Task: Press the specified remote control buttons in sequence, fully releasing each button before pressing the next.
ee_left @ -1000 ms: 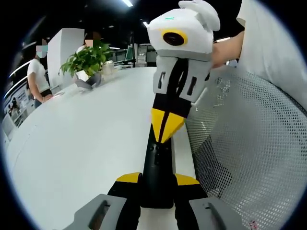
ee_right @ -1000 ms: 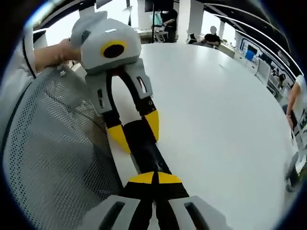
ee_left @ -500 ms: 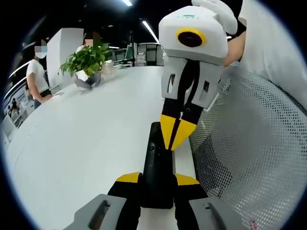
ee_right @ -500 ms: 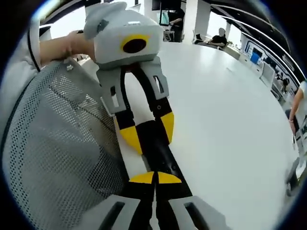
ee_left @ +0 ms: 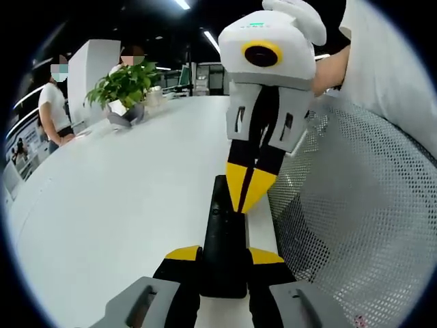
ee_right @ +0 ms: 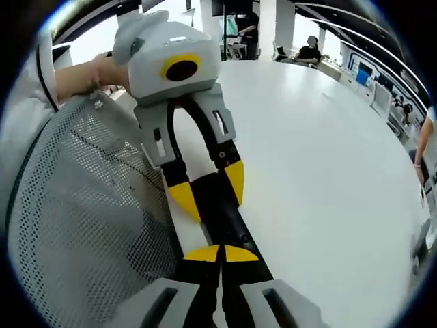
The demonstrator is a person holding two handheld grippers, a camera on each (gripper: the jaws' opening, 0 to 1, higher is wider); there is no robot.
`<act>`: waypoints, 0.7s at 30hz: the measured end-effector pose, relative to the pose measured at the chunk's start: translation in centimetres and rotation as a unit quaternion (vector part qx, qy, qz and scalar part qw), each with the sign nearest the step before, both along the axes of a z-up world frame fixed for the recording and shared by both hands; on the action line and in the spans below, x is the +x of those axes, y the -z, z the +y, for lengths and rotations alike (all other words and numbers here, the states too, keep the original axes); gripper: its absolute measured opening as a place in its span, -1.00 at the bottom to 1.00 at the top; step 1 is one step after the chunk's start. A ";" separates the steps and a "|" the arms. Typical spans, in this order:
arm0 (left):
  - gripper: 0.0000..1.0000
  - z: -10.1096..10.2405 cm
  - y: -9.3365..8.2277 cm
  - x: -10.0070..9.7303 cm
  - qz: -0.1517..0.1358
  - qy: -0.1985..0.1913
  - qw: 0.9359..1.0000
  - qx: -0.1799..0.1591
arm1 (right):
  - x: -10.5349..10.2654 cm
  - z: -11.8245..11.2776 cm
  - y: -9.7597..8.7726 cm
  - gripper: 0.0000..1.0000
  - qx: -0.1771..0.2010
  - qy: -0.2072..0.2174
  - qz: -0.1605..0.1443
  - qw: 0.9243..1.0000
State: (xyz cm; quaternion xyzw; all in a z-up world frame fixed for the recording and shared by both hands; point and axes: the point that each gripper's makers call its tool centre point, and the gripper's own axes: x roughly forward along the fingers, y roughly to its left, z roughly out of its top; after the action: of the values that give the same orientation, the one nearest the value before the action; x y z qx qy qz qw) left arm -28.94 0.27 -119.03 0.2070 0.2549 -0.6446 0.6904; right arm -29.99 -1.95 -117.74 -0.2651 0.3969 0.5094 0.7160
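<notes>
A slim black remote control [ee_left: 222,232] lies lengthwise between the yellow-tipped jaws of my left gripper [ee_left: 224,257], which is shut on its near end just above the white table [ee_left: 123,205]. My right gripper [ee_left: 244,195] comes down from above with its jaws shut together, and its yellow point sits on the remote's top face near the right edge. In the right gripper view my right gripper [ee_right: 220,254] is shut over the remote [ee_right: 217,208], and the left gripper [ee_right: 210,191] clasps the far end.
A grey mesh chair back [ee_left: 355,225] stands close beside the table edge, and a person's sleeve [ee_left: 389,61] is above it. A potted plant [ee_left: 126,85] stands far back on the table. People stand at the far left [ee_left: 53,109] and beyond the table [ee_right: 305,49].
Since a second ago my right gripper has drawn back along the remote, uncovering its far end. In the last half second it has barely moved. The left gripper keeps its hold.
</notes>
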 end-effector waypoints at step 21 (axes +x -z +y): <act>-0.51 -0.1 0.2 0.1 -0.018 0.011 1.000 0.015 | 1.1 0.2 0.6 -1.00 -0.081 -0.058 0.025 0.995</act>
State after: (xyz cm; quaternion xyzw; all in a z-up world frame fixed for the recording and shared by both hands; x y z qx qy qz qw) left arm -28.89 0.16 -119.22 0.2317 0.2500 -0.6442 0.6847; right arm -28.91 -1.78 -118.36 -0.3319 0.4390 0.5226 0.6512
